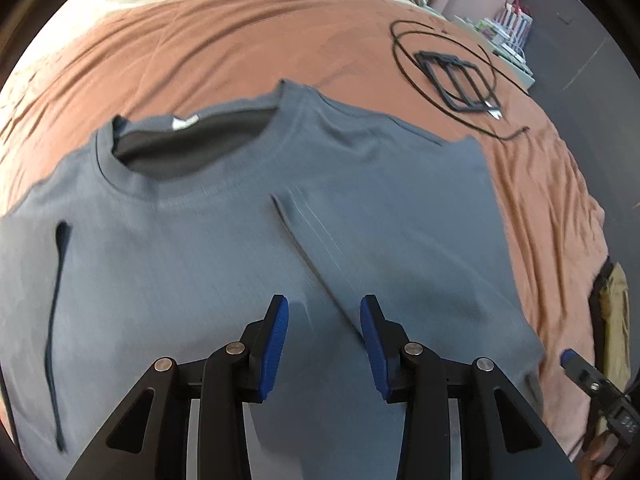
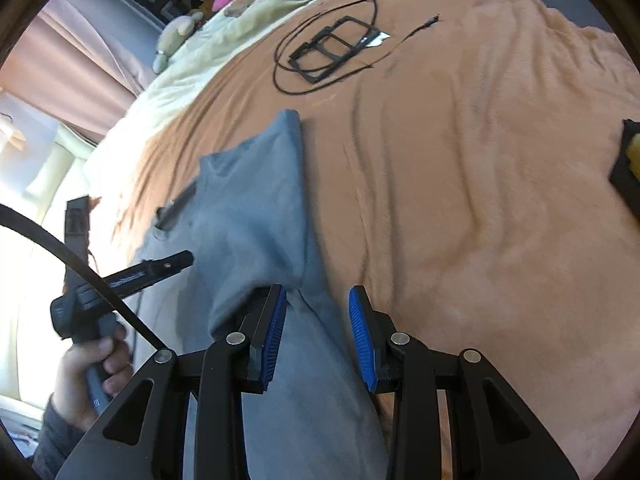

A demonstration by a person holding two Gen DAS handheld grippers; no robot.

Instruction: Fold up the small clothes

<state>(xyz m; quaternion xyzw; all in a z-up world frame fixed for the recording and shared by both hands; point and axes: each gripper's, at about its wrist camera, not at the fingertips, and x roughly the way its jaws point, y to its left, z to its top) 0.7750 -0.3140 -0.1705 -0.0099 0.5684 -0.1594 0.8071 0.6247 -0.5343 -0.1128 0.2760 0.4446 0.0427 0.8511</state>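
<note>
From the left wrist, the grey T-shirt [image 1: 224, 248] lies flat on the orange bedspread [image 1: 240, 40], collar away from the camera, one side already folded in so its edge runs as a diagonal crease toward the left gripper [image 1: 324, 312]. That gripper's jaws stand apart just above the cloth, nothing between the pads. To do this fold well, I would check that the crease lies straight before taking a new hold. From the right wrist, the right gripper [image 2: 318, 304] hangs over the shirt's folded side, jaws part open with fabric passing between them; whether the pads pinch it I cannot tell. A hand [image 2: 92, 372] holds the other tool at the left. A black cable [image 2: 320, 52] lies well apart.
</note>
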